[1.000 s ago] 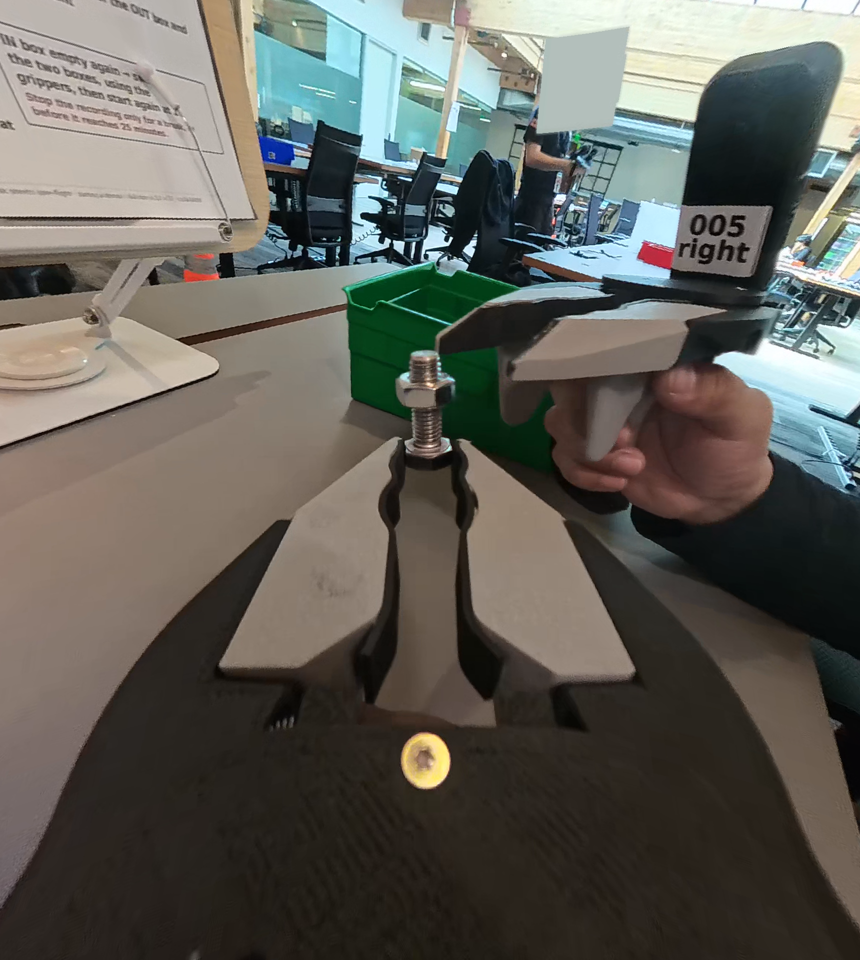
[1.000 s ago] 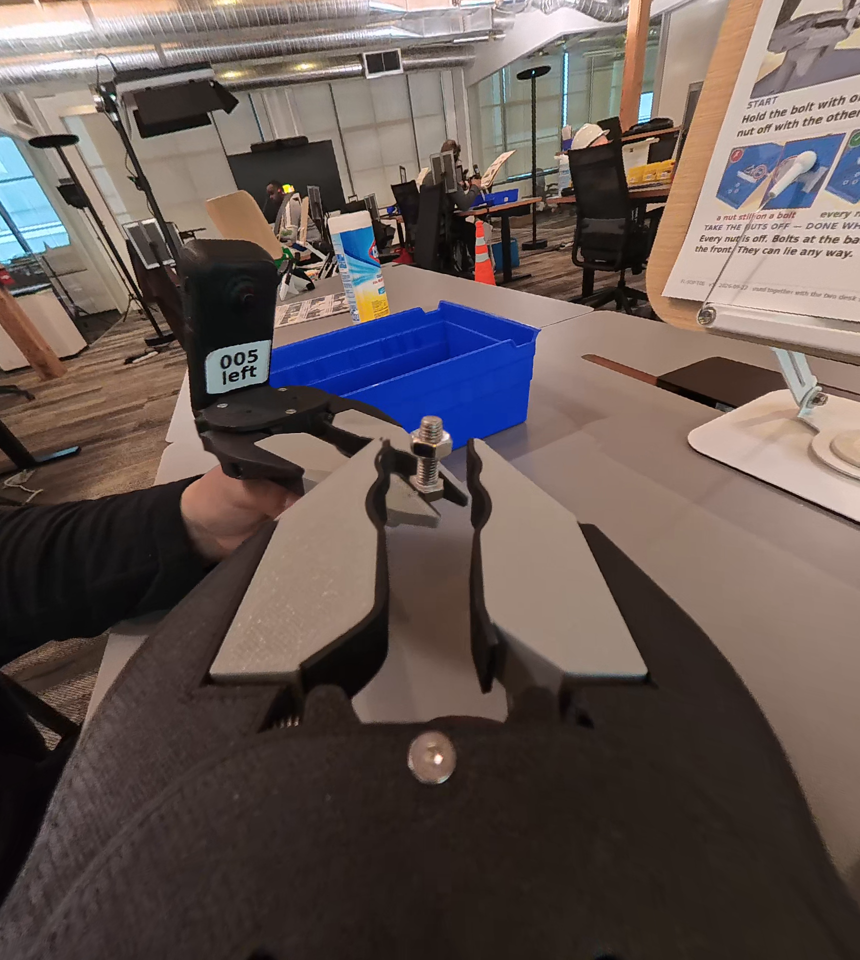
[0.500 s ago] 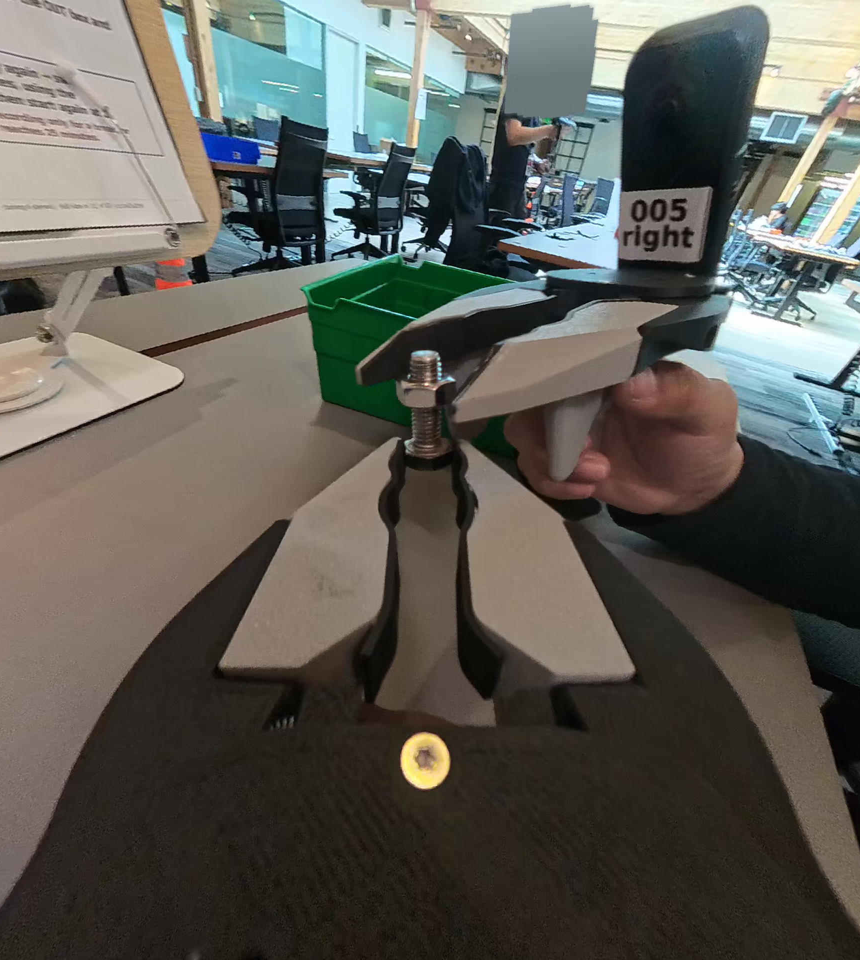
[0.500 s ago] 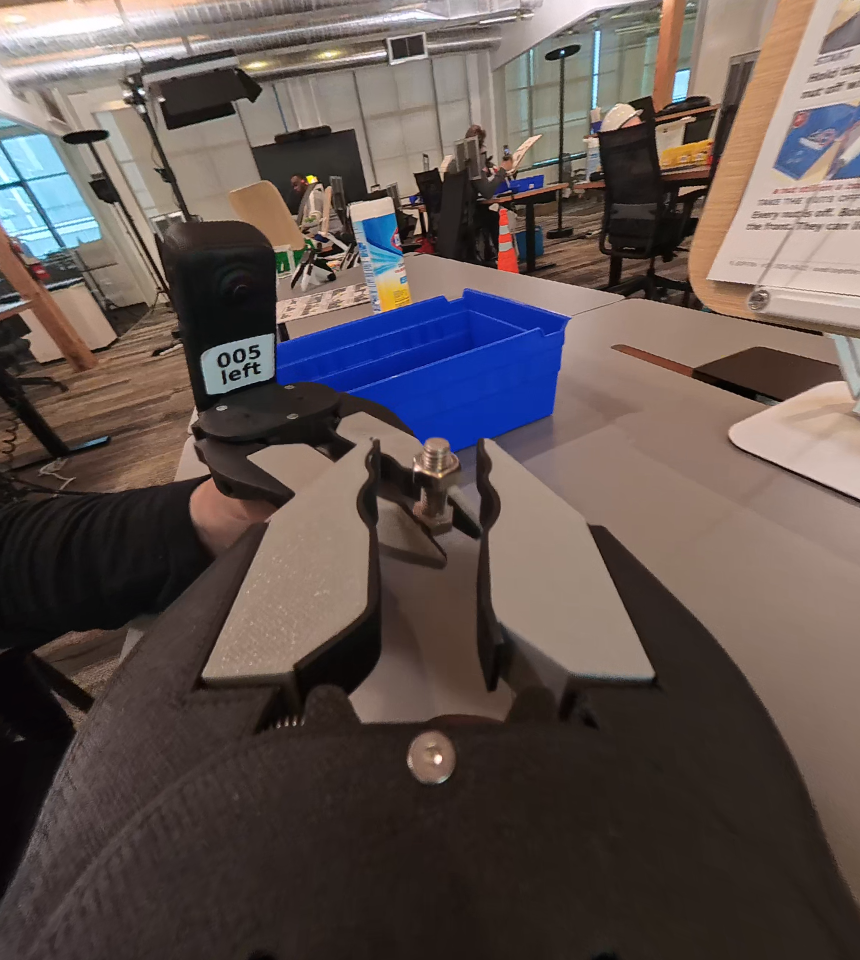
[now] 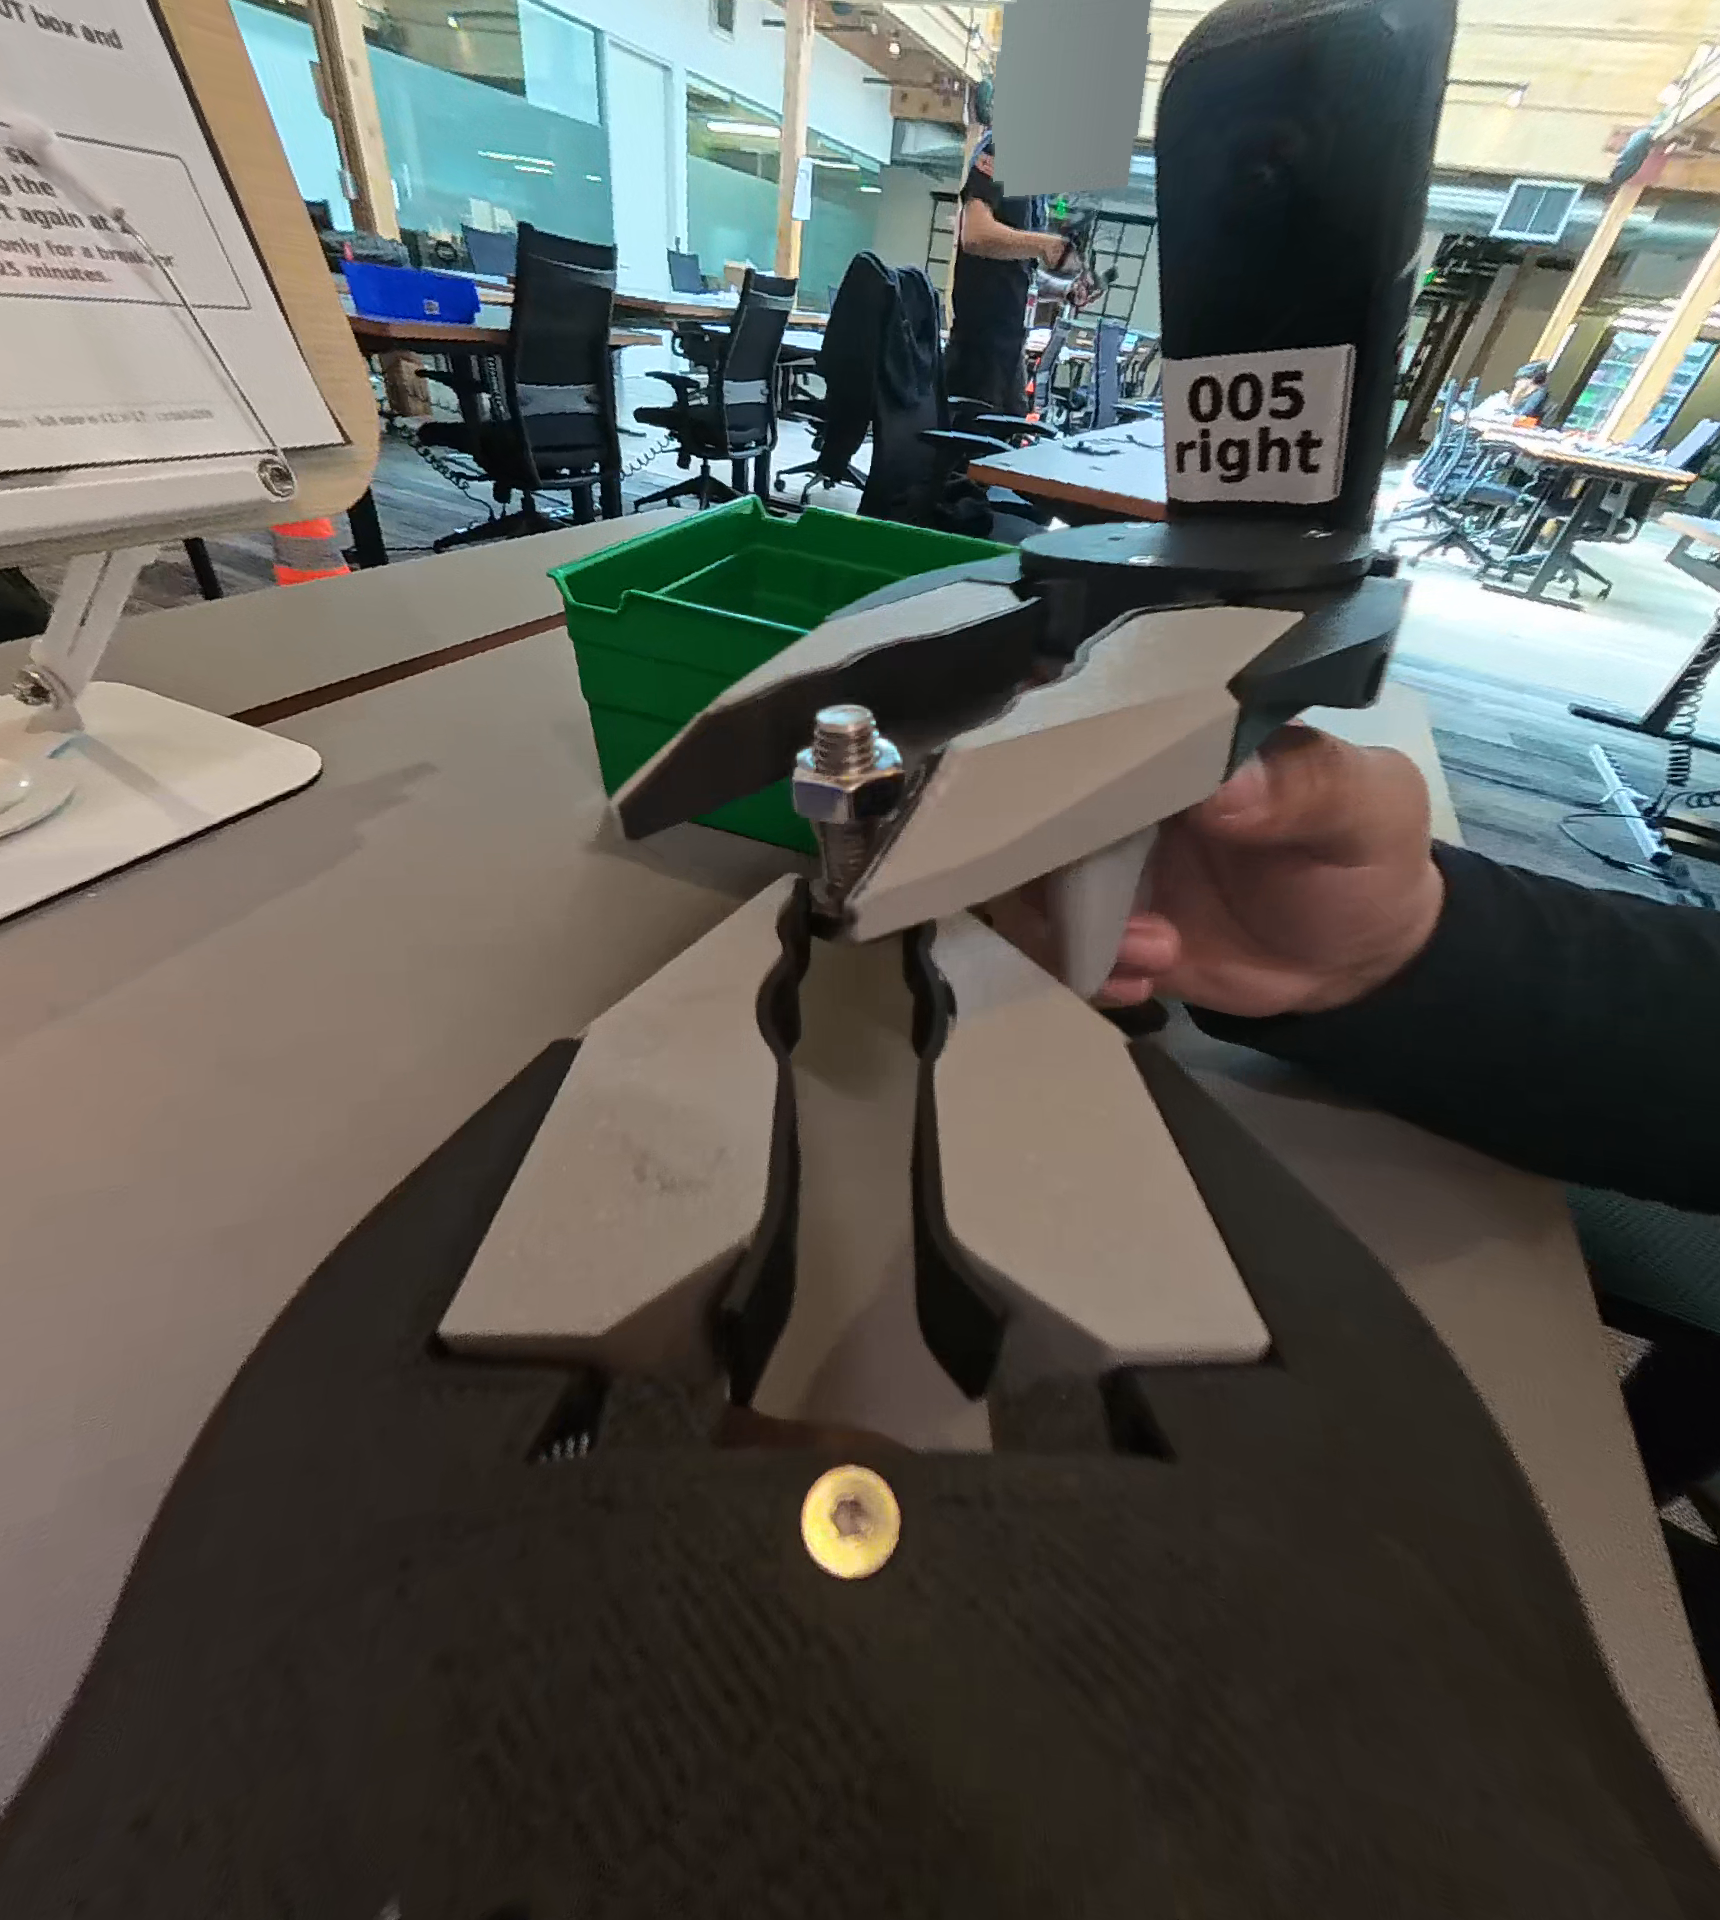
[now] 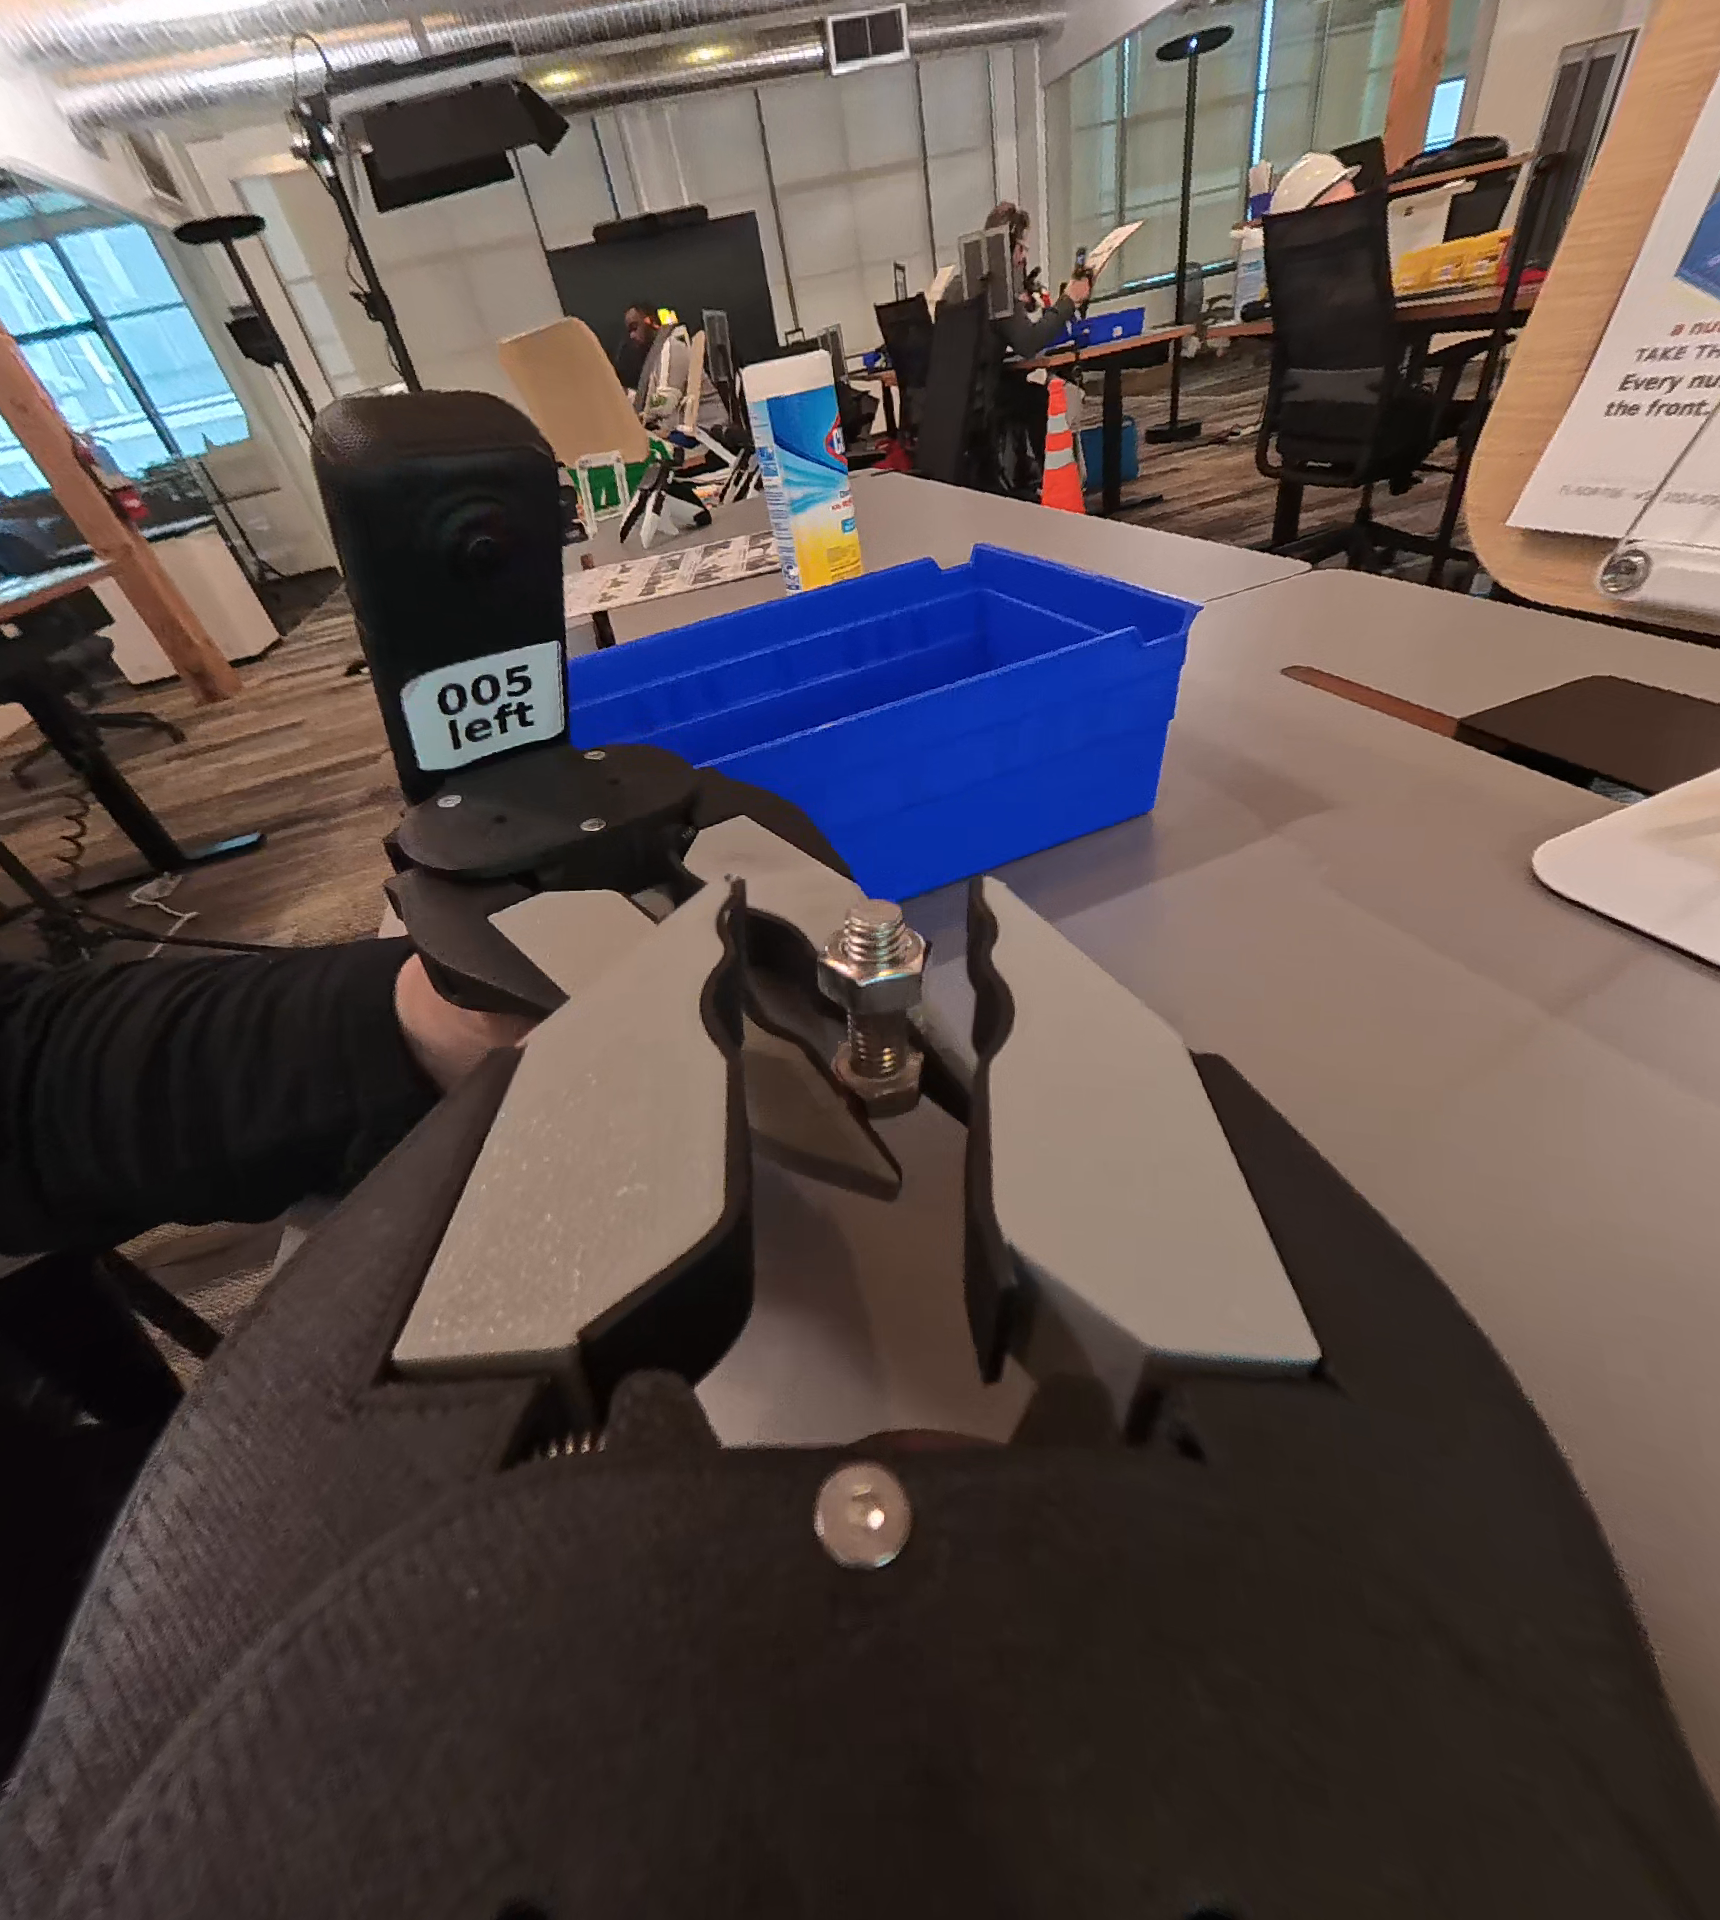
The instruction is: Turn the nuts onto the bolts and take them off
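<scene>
The left gripper (image 5: pixel 851 914) holds the bolt (image 6: pixel 877 1023) upright, its jaws pressed narrow on the bolt head at their very tips. The nut (image 5: pixel 848 781) sits high on the thread, with a short end of thread showing above it. The right gripper (image 6: pixel 866 961) comes from the side and its jaws stand wide, one finger on each side of the nut (there is a clear gap on both sides in the right wrist view, so they do not touch it). Beyond the right jaws stands a blue bin (image 6: pixel 939 727) on the grey table (image 6: pixel 1407 1039); beyond the left jaws stands a green bin (image 5: pixel 690 644).
</scene>
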